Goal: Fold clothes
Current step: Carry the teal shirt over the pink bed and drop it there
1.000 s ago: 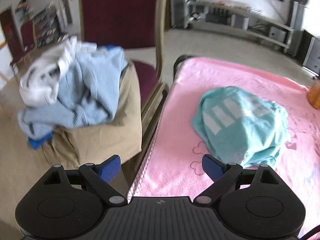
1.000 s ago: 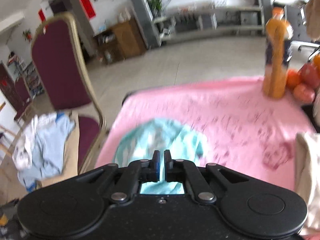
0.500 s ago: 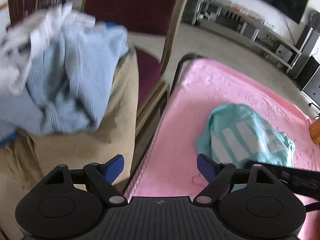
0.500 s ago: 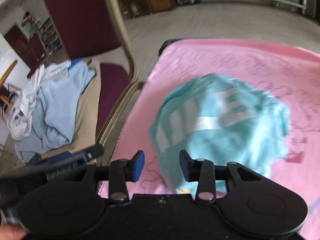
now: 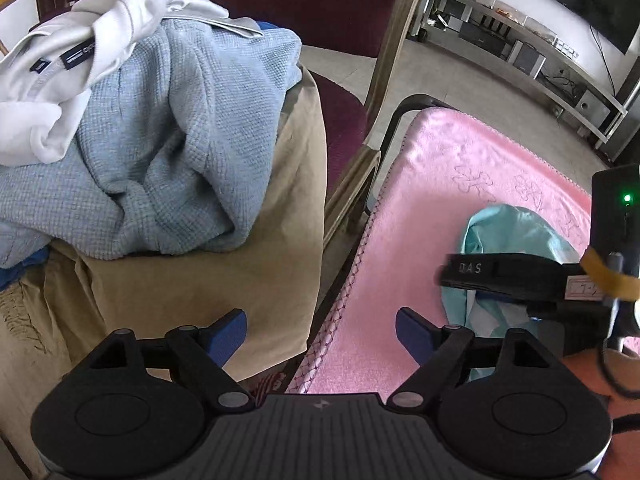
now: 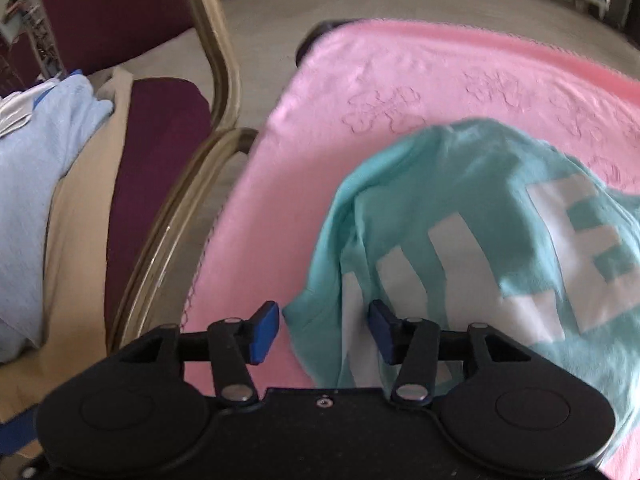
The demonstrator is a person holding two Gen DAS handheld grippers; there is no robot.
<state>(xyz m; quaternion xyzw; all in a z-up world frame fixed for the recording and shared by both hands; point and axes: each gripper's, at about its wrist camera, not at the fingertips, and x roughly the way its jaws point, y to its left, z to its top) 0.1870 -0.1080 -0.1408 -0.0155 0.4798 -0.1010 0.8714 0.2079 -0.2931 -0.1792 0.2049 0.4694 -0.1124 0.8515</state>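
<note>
Both claws gape, holding nothing; right claw (image 6: 323, 322) at soft, limp teal shirt (image 6: 480, 216); pinch its near hem.

The cloth on the table (image 6: 400, 80) is bright pink, with faint flower-like outlines pressed into it and a netted purplish edging. On it lies a teal shirt (image 6: 460, 184) printed with blocky white bars and shapes. The chair (image 5: 320, 12) has dark maroon upholstery and a dull gold frame. Draped over its seat is a tan garment (image 5: 224, 280); on that sits a pale blue one (image 5: 180, 140) with a fine waffle texture, and on top a white one (image 5: 80, 48) bearing small black labels. A strip of deep blue fabric (image 5: 20, 268) peeks from beneath. Both grippers are black with blue fingertip pads (image 6: 264, 330).
</note>
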